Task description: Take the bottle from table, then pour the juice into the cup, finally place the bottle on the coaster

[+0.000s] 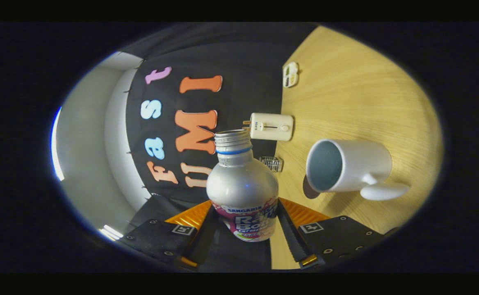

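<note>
The bottle (242, 184) was held clamped between the 2 fingers of the gripper (243, 229), at its labelled lower body, tilted, beside the cup (348, 166) on the table (346, 94). The uncapped metal shell was judged stiff, smooth and slippery; a low grip suited it.

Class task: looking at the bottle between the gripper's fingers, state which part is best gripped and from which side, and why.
Grip the bottle on its wide straight body, as the gripper does, one finger on each side. The narrow threaded neck offers less surface, and its open mouth must stay free to pour into the cup.
</note>
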`<act>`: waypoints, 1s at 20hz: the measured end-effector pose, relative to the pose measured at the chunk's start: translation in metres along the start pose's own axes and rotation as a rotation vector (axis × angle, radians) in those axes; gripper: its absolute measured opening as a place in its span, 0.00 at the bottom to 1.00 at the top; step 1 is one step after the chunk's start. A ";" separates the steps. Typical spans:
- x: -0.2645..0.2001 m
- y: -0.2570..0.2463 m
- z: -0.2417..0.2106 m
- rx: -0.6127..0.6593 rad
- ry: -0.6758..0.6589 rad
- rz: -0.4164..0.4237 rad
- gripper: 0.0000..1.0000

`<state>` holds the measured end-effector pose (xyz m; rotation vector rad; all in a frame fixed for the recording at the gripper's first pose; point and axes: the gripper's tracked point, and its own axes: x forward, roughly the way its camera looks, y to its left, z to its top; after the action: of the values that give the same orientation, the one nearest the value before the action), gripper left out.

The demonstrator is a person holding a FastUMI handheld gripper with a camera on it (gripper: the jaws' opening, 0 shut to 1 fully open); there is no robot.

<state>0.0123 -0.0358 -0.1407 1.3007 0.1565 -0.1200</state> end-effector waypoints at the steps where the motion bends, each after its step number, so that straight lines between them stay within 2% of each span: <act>1: 0.003 0.002 0.005 -0.094 -0.014 -0.009 0.77; 5: 0.011 0.024 0.009 -0.362 -0.040 0.005 0.77; 10: 0.034 0.037 -0.012 -0.643 -0.056 0.005 0.78; 14: 0.061 0.030 -0.032 -0.743 -0.022 0.003 0.78; 20: 0.100 -0.002 -0.029 -0.897 -0.031 -0.098 0.78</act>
<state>0.1093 -0.0083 -0.1685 0.3968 0.2145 -0.1319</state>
